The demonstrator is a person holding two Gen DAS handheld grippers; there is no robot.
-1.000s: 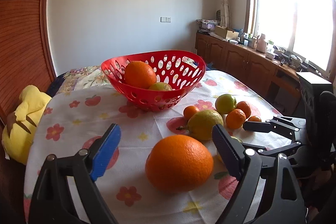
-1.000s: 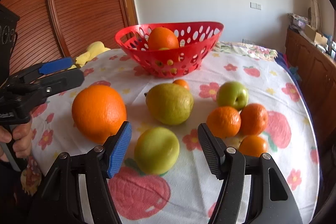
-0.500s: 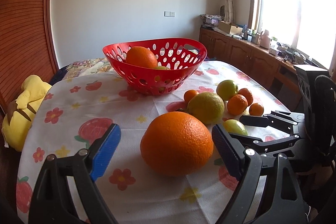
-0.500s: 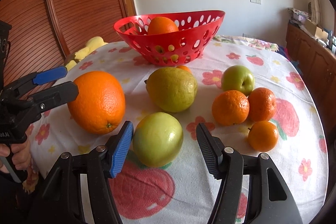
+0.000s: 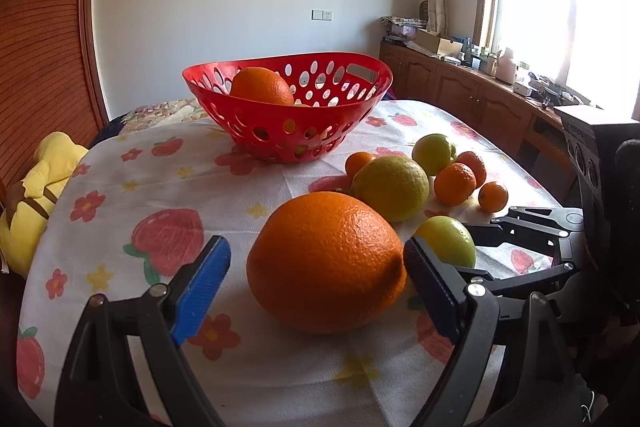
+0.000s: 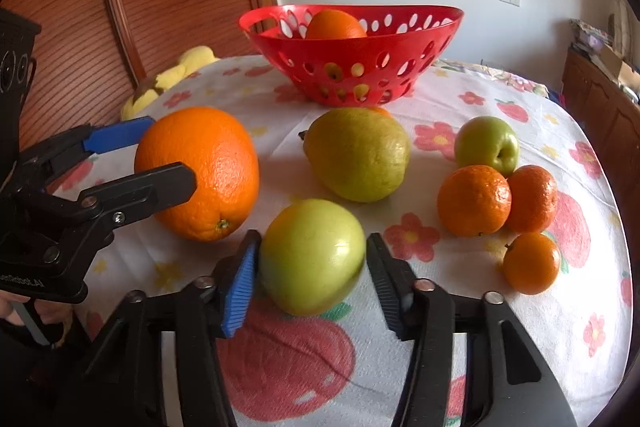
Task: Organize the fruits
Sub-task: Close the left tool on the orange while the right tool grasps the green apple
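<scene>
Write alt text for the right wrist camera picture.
The right gripper has just been closing around a green apple on a flowered tablecloth. Beside it, the open left gripper straddles a big orange; a red basket stands behind.

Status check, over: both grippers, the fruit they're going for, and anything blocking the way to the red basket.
Left gripper open around big orange. Right gripper closing on green apple, pads just reaching it. Red basket path clear; pear sits between.
</scene>
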